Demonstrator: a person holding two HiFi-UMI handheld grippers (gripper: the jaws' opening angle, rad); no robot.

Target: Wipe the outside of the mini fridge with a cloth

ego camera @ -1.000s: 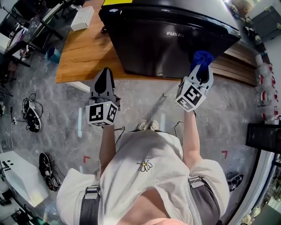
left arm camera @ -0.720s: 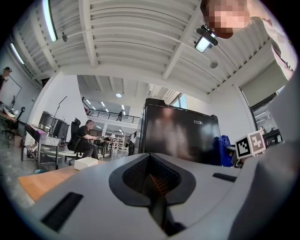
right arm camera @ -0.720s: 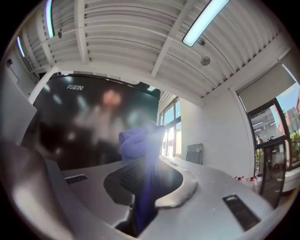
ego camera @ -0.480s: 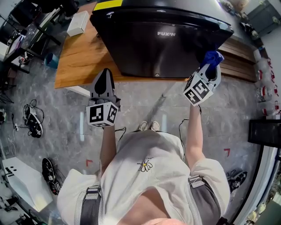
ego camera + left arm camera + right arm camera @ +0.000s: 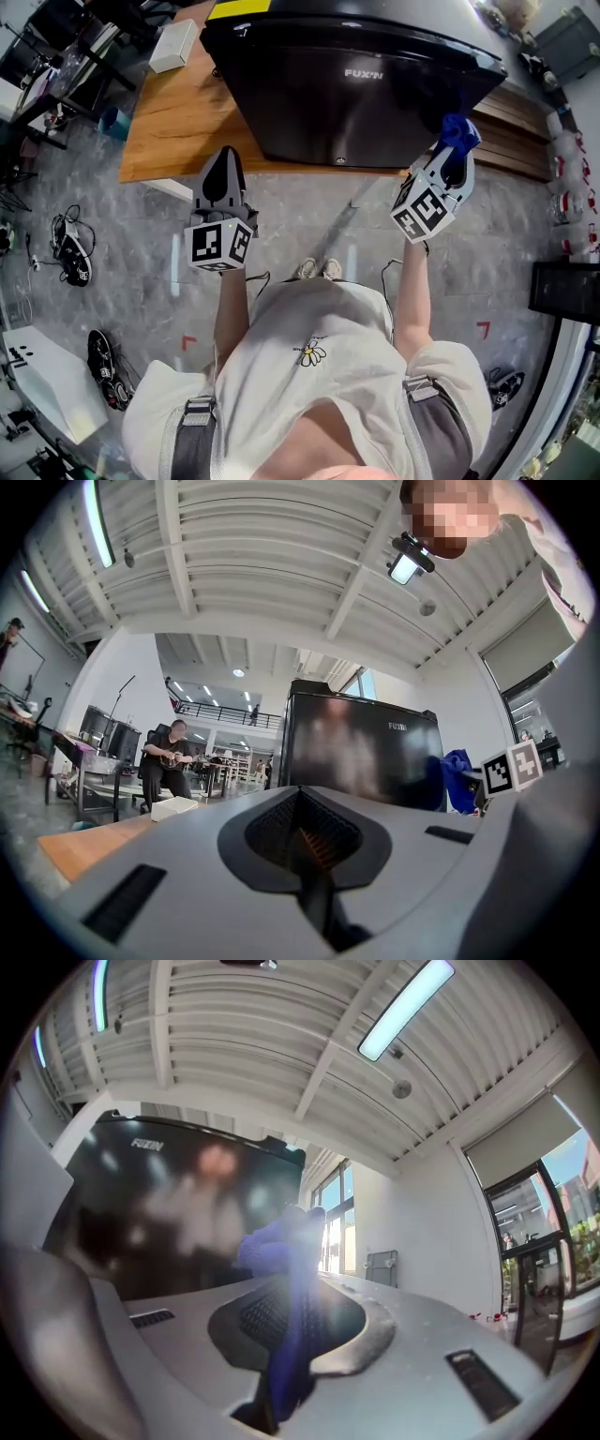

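Blue cloth [image 5: 459,130] pinched in right gripper [image 5: 454,153]

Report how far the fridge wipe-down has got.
Done: the blue cloth is clamped in the right gripper's jaws. In hand: it sits at the front right edge of the mini fridge; contact is unclear. Left: the glossy black surface shows no wiped trace, so the other faces are probably undone. The left gripper hangs shut and empty, off the fridge.
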